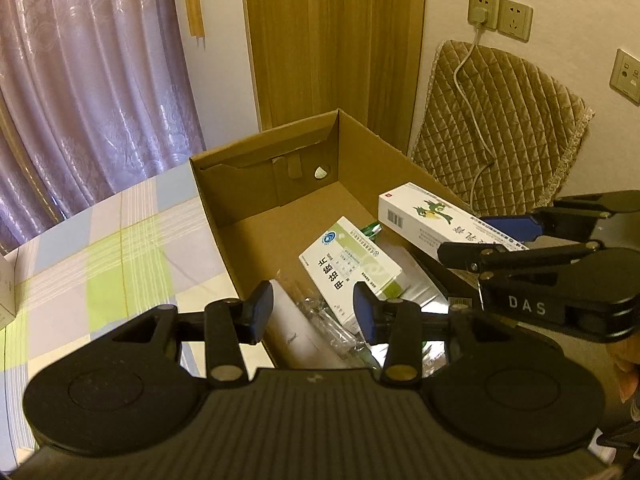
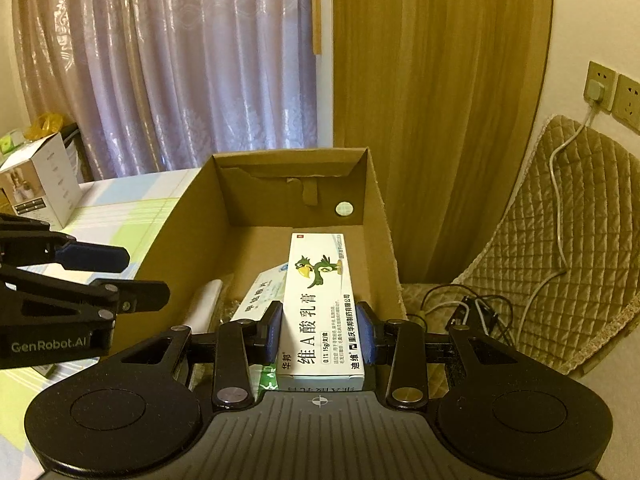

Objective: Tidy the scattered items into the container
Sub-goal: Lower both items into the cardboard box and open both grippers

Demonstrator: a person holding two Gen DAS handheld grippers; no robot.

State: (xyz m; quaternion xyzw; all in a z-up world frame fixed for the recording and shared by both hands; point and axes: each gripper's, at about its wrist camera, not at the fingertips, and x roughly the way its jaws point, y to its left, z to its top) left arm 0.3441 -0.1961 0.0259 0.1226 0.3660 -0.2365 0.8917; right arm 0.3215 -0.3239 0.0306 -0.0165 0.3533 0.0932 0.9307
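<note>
An open cardboard box [image 1: 216, 204] [image 2: 188, 236] stands on the table. My right gripper [image 2: 320, 320] [image 1: 480, 240] is shut on a long white ointment carton with a green bird [image 2: 320, 280] [image 1: 424, 216], held over the box's right side. In the box lie a white-and-green medicine box [image 1: 348, 264] [image 2: 260, 292], a white roll [image 1: 292, 328] [image 2: 206, 304], a clear plastic wrapper [image 1: 332, 320] and a silver foil pack [image 1: 420, 290]. My left gripper [image 1: 314, 308] [image 2: 140, 278] hovers open above the box's near left part, holding nothing.
A chequered tablecloth [image 1: 112, 264] covers the table left of the box. A white product carton [image 2: 40, 184] stands at the far left. A quilted chair [image 1: 500, 140] with cables [image 2: 480, 312] sits right of the box, under wall sockets [image 1: 500, 16].
</note>
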